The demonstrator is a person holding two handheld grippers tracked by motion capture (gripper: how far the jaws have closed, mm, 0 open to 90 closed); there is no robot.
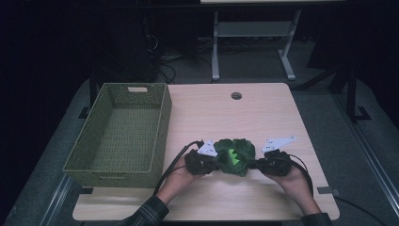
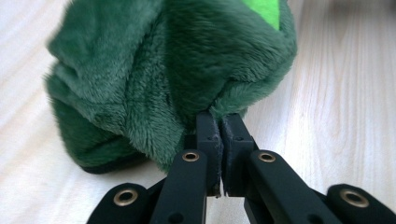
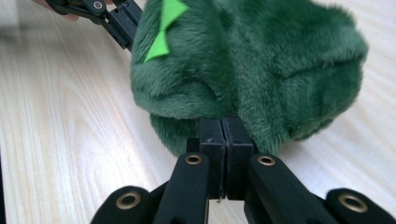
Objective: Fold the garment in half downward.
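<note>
A dark green plush toy [image 1: 236, 157] with bright green felt spikes lies bunched between my two grippers near the table's front edge. My left gripper [image 1: 212, 162] pinches its left side and my right gripper [image 1: 255, 165] pinches its right side. In the left gripper view the black jaws [image 2: 220, 122] are pressed together on a fold of the plush toy [image 2: 154, 79]. The right gripper view shows the jaws [image 3: 224, 126] likewise shut on the fur of the plush toy [image 3: 261, 65], with the left gripper [image 3: 122, 21] gripping the toy's far side.
A green woven basket [image 1: 123, 134] with nothing in it stands on the left part of the light wooden table [image 1: 244, 117]. A round cable hole [image 1: 236, 95] sits near the table's back edge. Behind the table stand the legs of another desk [image 1: 215, 52].
</note>
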